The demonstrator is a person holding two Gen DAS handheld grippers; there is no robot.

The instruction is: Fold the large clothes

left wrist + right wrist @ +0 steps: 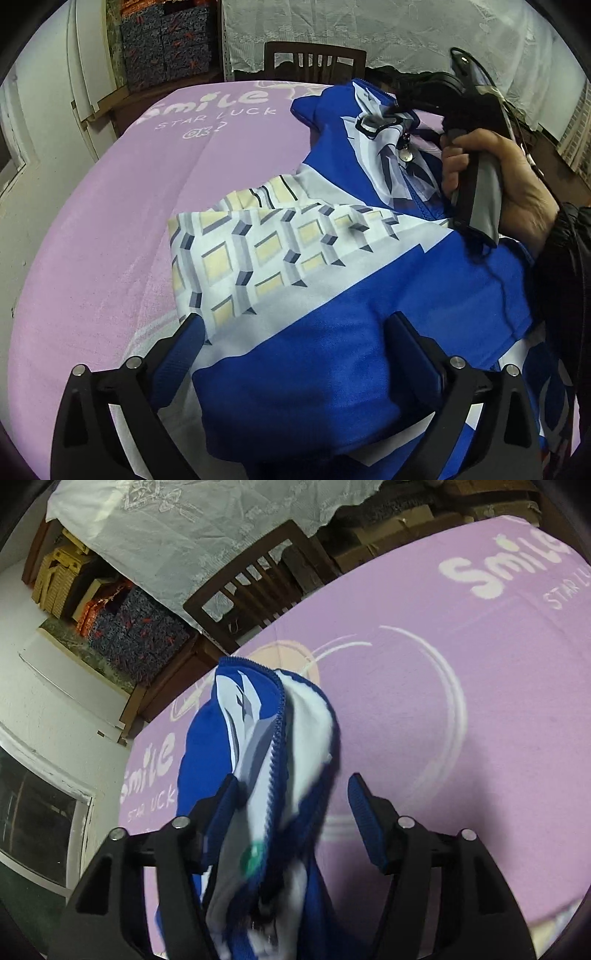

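A blue and white zip jacket (332,295) with a yellow-grey block pattern lies bunched on the pink blanket (110,221). My left gripper (295,332) is open, its fingers (184,350) spread over the jacket's blue lower part. My right gripper (373,125), held by a hand (491,166), is at the jacket's collar at the far right. In the right wrist view the right gripper (291,801) is open, and the zipped collar edge (266,746) hangs loosely between its fingers, against the left one (221,805).
A dark wooden chair (314,61) stands at the far edge of the blanket-covered surface. White lace cloth (369,29) hangs behind it. Patterned boxes (166,44) are stacked at the back left by a white wall (48,129).
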